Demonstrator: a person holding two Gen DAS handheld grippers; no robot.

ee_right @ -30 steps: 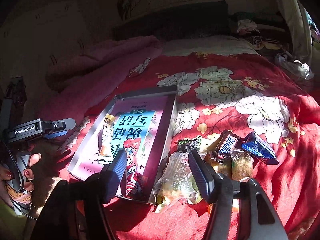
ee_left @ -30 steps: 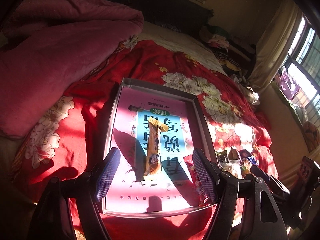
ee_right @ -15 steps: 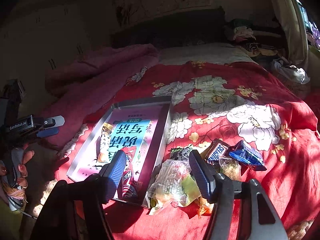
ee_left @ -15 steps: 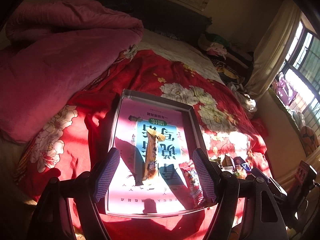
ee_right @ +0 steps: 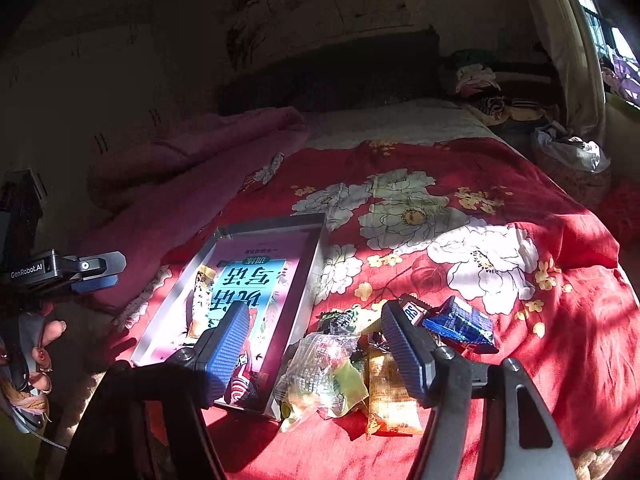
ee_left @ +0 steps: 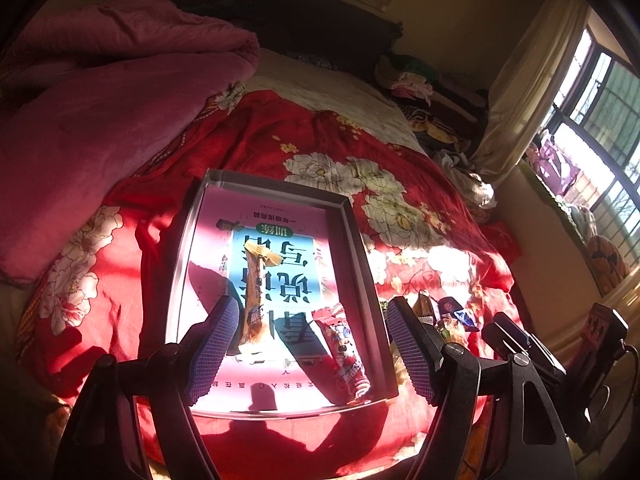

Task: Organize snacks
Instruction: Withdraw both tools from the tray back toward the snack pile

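Bed point(ee_right: 560, 264): red floral cover. Directly on it: a shallow metal tray point(ee_left: 362, 248), a loose snack pile point(ee_right: 376, 344) just beside the tray, and a bunched pink quilt point(ee_left: 100, 112).

Change since a second ago: I have drawn both grippers up and back from the bed. The left gripper point(ee_left: 310, 344) now frames more of the tray point(ee_left: 360, 256), including the red snack packet point(ee_left: 344, 350). The right gripper point(ee_right: 316, 350) is opening, with nothing between its fingers point(ee_right: 404, 350).
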